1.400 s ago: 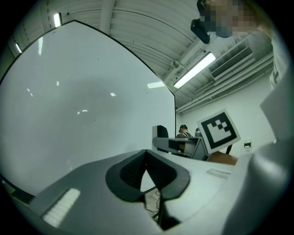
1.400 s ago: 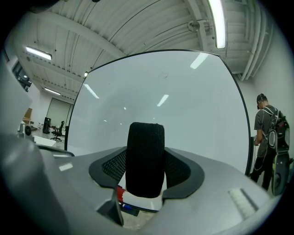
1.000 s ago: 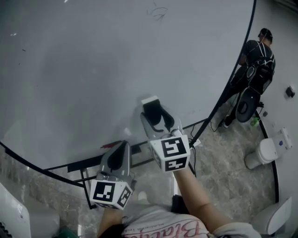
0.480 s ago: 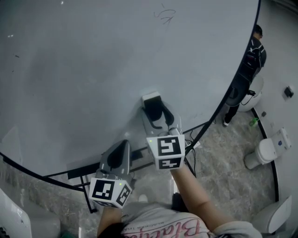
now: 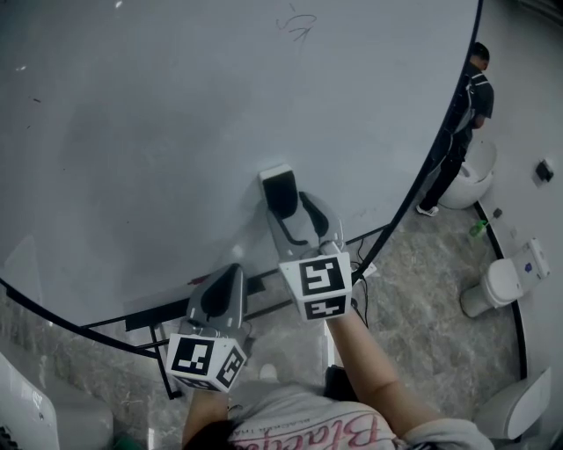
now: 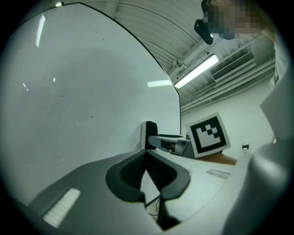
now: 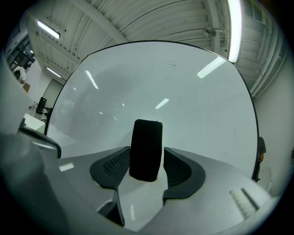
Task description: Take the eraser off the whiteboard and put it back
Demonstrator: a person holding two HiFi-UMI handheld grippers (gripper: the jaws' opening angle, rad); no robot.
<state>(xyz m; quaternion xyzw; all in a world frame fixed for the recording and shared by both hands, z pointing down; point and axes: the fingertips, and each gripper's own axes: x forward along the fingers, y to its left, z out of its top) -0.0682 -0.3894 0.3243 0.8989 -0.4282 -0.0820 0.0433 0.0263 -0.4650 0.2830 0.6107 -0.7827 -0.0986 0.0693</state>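
Observation:
The black eraser point(image 5: 280, 189) with a white back stands on the whiteboard point(image 5: 176, 132). My right gripper point(image 5: 295, 207) points level at the board with the eraser point(image 7: 147, 147) between its pads. The jaws are closing, and a thin gap still shows at each side of the eraser. My left gripper point(image 5: 230, 272) hangs lower and to the left, near the board's bottom edge, shut with nothing in it. In the left gripper view point(image 6: 146, 155) the eraser point(image 6: 149, 135) and the right gripper's marker cube point(image 6: 209, 135) show ahead on the right.
A faint scribble point(image 5: 297, 22) marks the top of the board. The board's black stand bars point(image 5: 158, 318) run below its bottom edge. A person point(image 5: 464, 105) stands past the board's right edge, near white fixtures point(image 5: 508, 283) on the stone floor.
The right gripper has rolled slightly, and the eraser now shows farther out past its left finger. The person at the right has walked farther away. The left gripper has stayed put.

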